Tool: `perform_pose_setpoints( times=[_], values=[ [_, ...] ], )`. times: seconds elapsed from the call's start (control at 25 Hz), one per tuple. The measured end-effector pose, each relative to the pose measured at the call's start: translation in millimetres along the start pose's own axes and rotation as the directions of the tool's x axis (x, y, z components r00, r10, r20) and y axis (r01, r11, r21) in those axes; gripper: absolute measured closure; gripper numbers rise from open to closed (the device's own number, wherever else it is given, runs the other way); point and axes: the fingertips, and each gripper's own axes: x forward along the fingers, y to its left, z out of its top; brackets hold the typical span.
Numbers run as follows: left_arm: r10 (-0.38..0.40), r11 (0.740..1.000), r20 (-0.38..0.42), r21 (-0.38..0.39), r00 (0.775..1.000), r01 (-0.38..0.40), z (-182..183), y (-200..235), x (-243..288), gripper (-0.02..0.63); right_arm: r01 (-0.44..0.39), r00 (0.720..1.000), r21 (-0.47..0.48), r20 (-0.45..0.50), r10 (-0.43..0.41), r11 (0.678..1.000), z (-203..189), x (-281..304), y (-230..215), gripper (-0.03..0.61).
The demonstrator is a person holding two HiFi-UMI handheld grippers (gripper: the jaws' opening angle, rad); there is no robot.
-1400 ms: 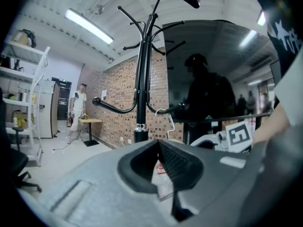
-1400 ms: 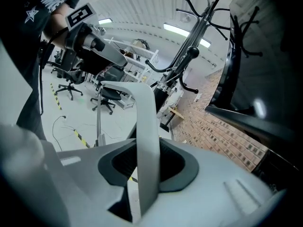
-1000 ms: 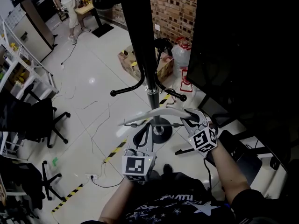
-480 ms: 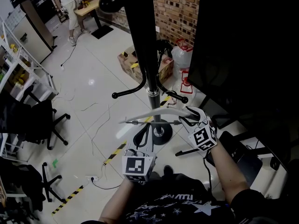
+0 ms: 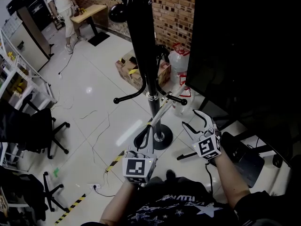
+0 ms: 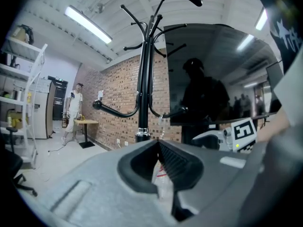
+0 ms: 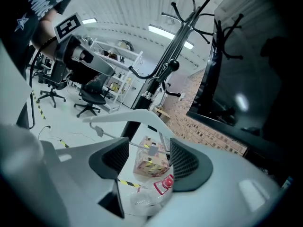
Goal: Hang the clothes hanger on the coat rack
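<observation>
A tall black coat rack [image 5: 143, 46] stands on the tiled floor ahead of me. The white clothes hanger [image 5: 162, 112] hangs end-on from the rack's lower right arm [image 5: 175, 98]. My right gripper [image 5: 190, 118] sits just right of the hanger, its jaws opening and wide apart, pads off it. In the right gripper view the hanger [image 7: 135, 118] and its clip bar show just beyond the fingertips of that gripper [image 7: 147, 150]. My left gripper [image 5: 143, 138] is below the hanger's lower end. In its own view the left gripper [image 6: 158, 145] has its tips meeting and nothing held.
A cardboard box [image 5: 136, 69] and a water jug [image 5: 178, 60] sit behind the rack's base [image 5: 157, 138] by a brick wall. A large dark panel [image 5: 244, 55] fills the right. Office chairs [image 5: 33, 126], shelving and a person [image 5: 61, 8] are at left. Cables cross the floor.
The right gripper has let go of the hanger, opened and drawn back. The hanger, which lay crosswise, has swung end-on and hangs on the rack's lower arm. The left gripper stayed put.
</observation>
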Motion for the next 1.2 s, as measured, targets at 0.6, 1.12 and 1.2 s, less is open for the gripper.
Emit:
perform_pose_setpoints(
  times=[0.6, 1.12, 1.2],
  values=[
    [-0.063, 0.997, 0.075, 0.041, 0.995, 0.06, 30, -12, -27, 0.609, 0.094, 0.976, 0.097, 0.185, -0.111, 0.991, 88, -46, 1, 0.371],
    [-0.064, 0.998, 0.12, 0.014, 0.991, 0.063, 43, -22, -46, 0.609, 0.096, 0.946, 0.215, 0.285, -0.156, 0.972, 135, -72, 12, 0.539],
    [-0.06, 0.998, 0.121, 0.001, 0.991, 0.061, 42, -23, -47, 0.609, 0.118, 0.94, 0.216, 0.29, -0.179, 0.969, 140, -74, 14, 0.566]
  ],
)
